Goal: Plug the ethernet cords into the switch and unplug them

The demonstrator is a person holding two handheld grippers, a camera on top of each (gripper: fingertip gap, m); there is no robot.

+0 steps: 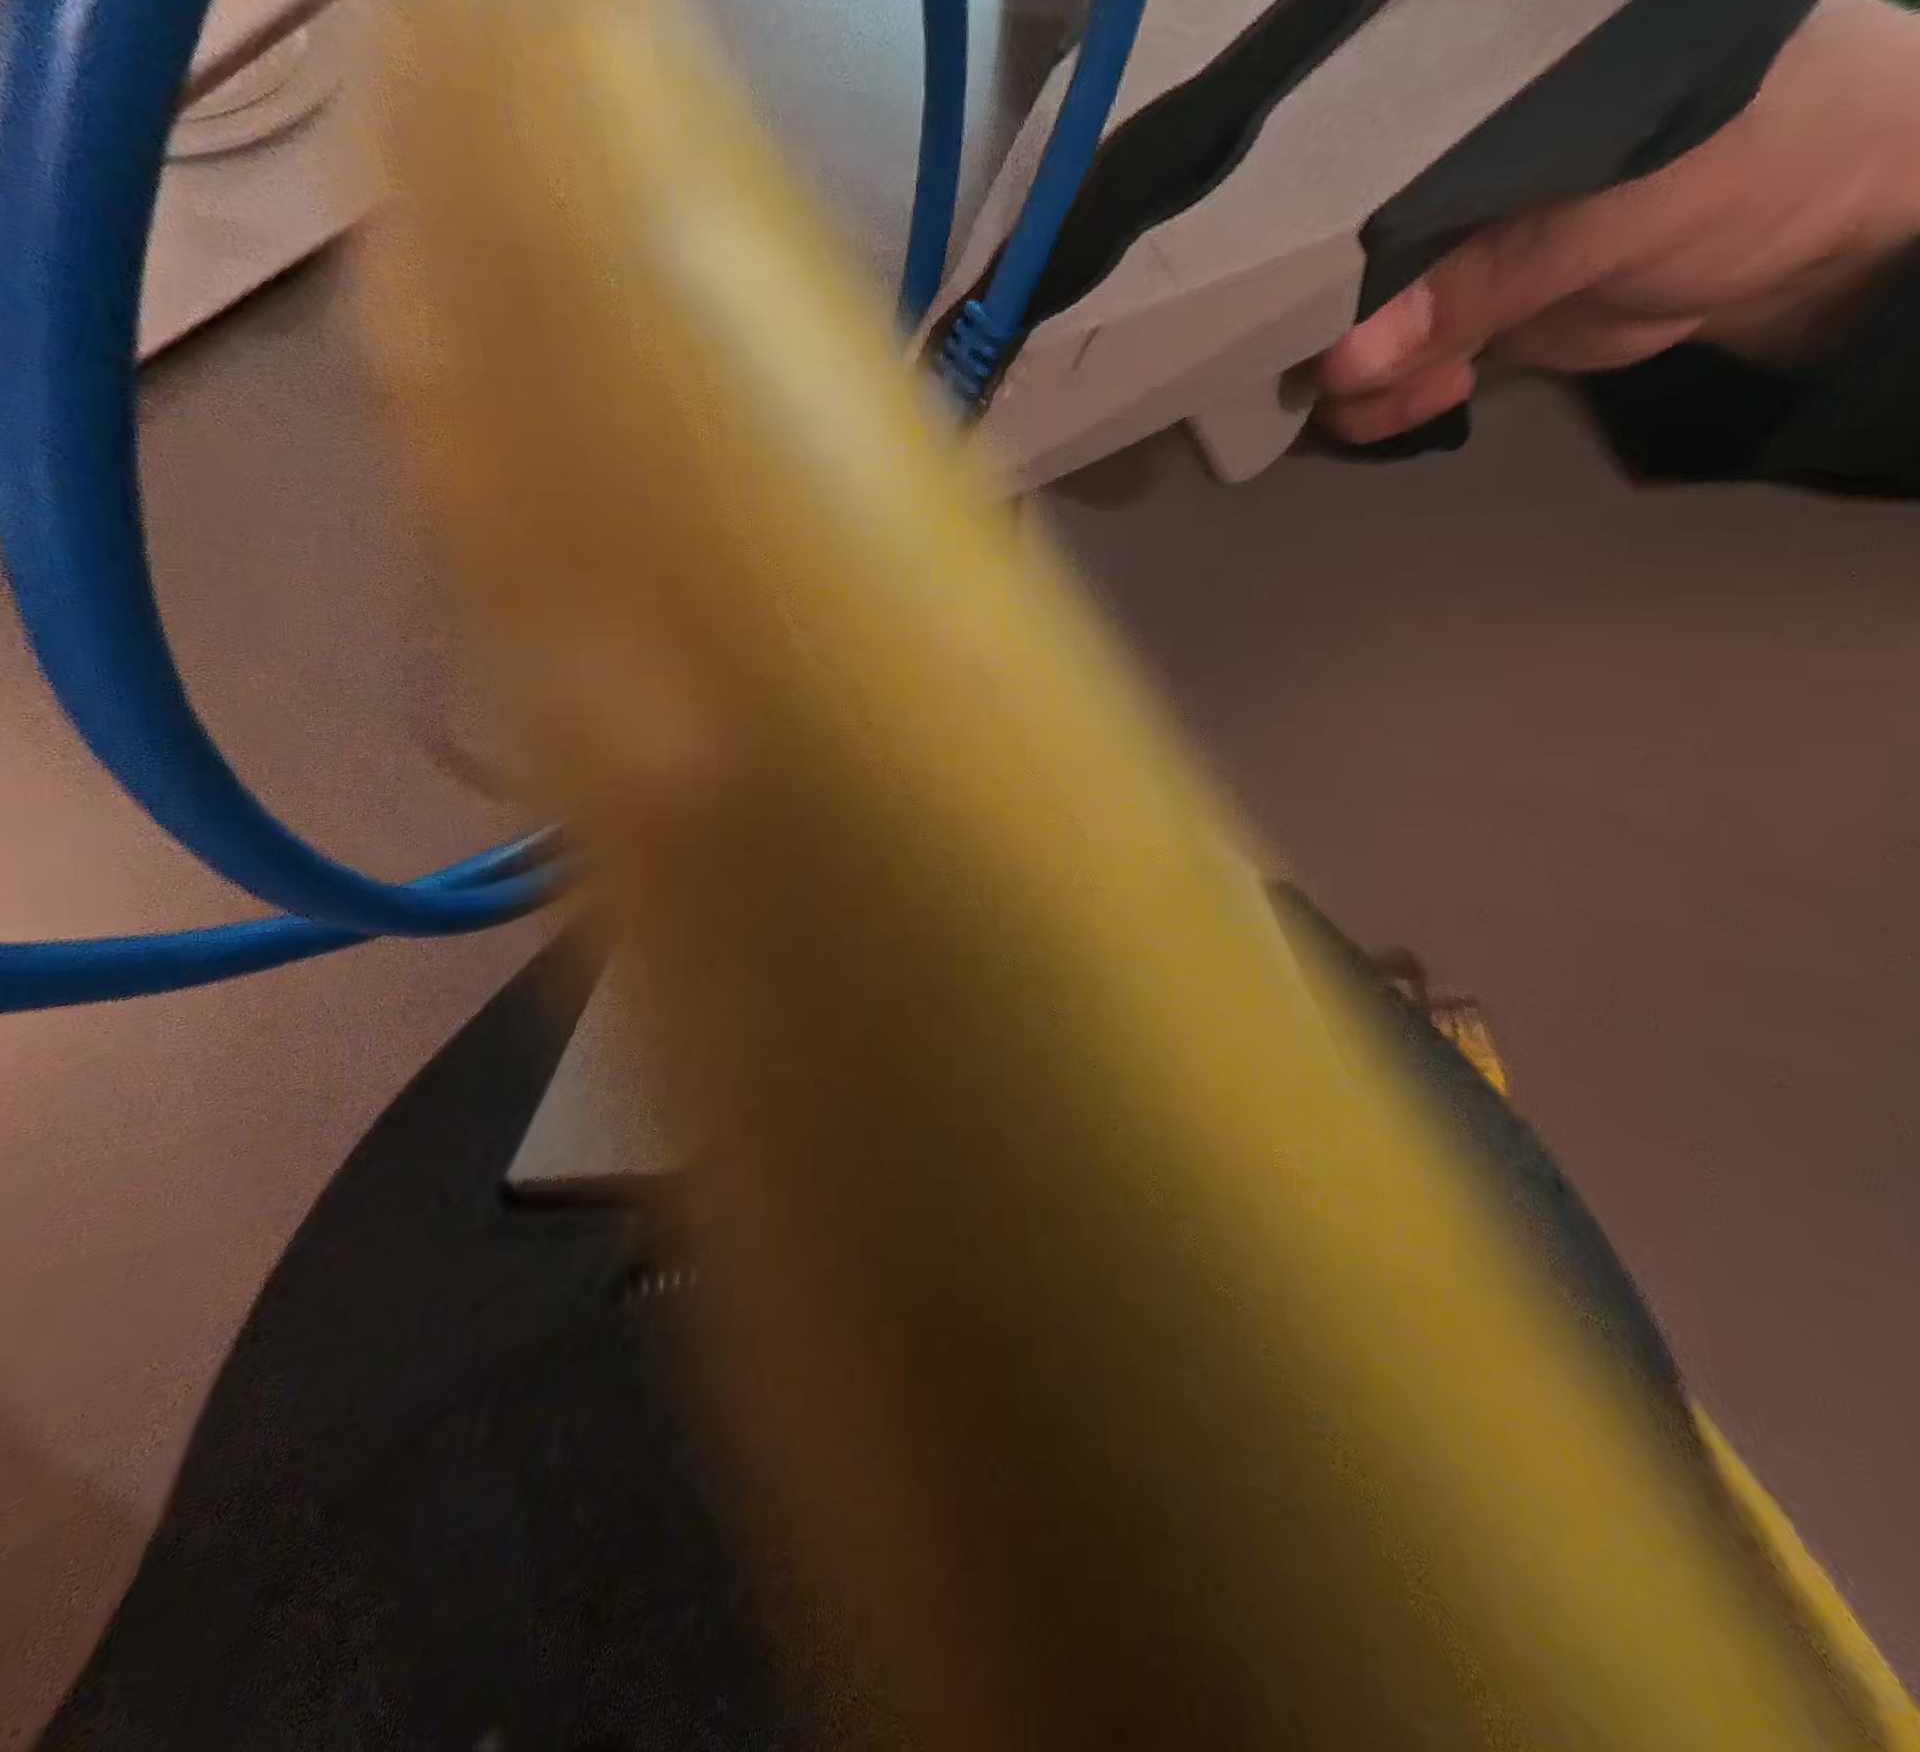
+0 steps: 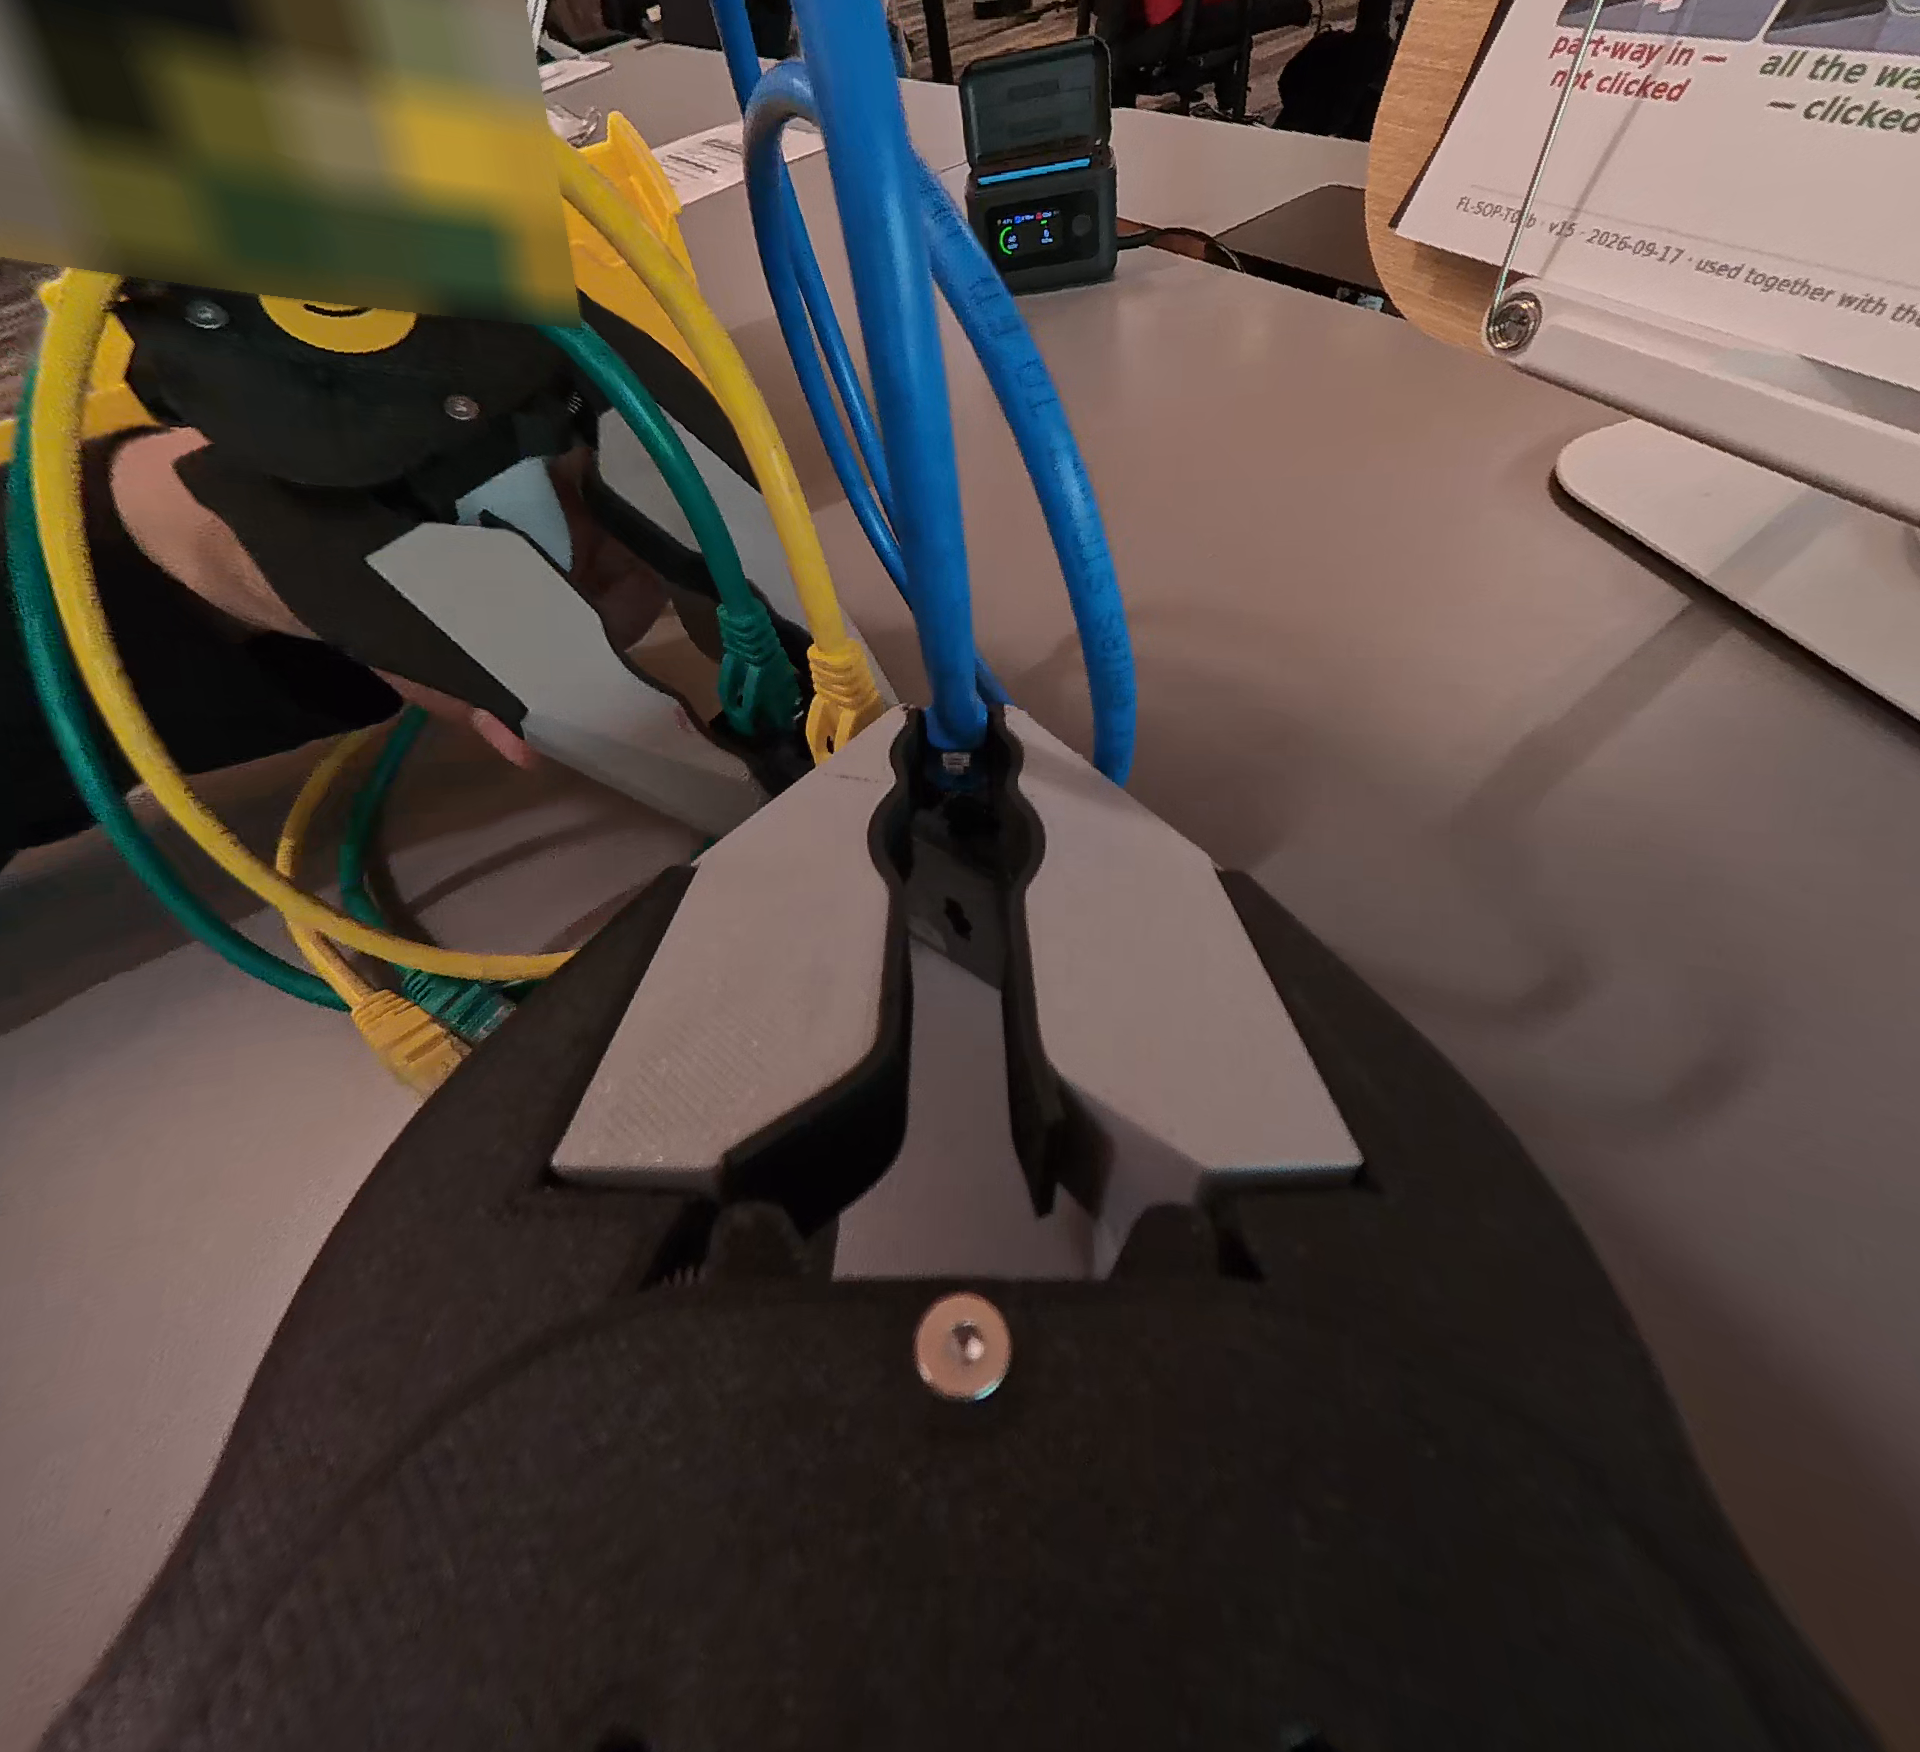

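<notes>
My right gripper point(image 2: 956, 767) is shut on the plug of a blue ethernet cord point(image 2: 894, 352), with the plug pointing down at a small black switch point(image 2: 951, 918) between the fingers. A green plug point(image 2: 748, 663) and a yellow plug point(image 2: 836, 694) stand in the switch just left of it. My left gripper point(image 2: 717, 746) reaches the switch's left end; I cannot tell how its jaws stand. In the left wrist view a blurred yellow cord point(image 1: 935, 871) covers the lens and hides my own fingers. The right gripper point(image 1: 987, 393) shows there, shut on the blue plug point(image 1: 971, 341).
The grey table point(image 2: 1403, 819) holds a paper sheet on a white stand point(image 2: 1714, 497) at the right, a small dark device with a lit screen point(image 2: 1039, 216) behind, and a yellow bin point(image 2: 623, 227). Loose yellow and green plugs point(image 2: 416, 1037) lie at the left.
</notes>
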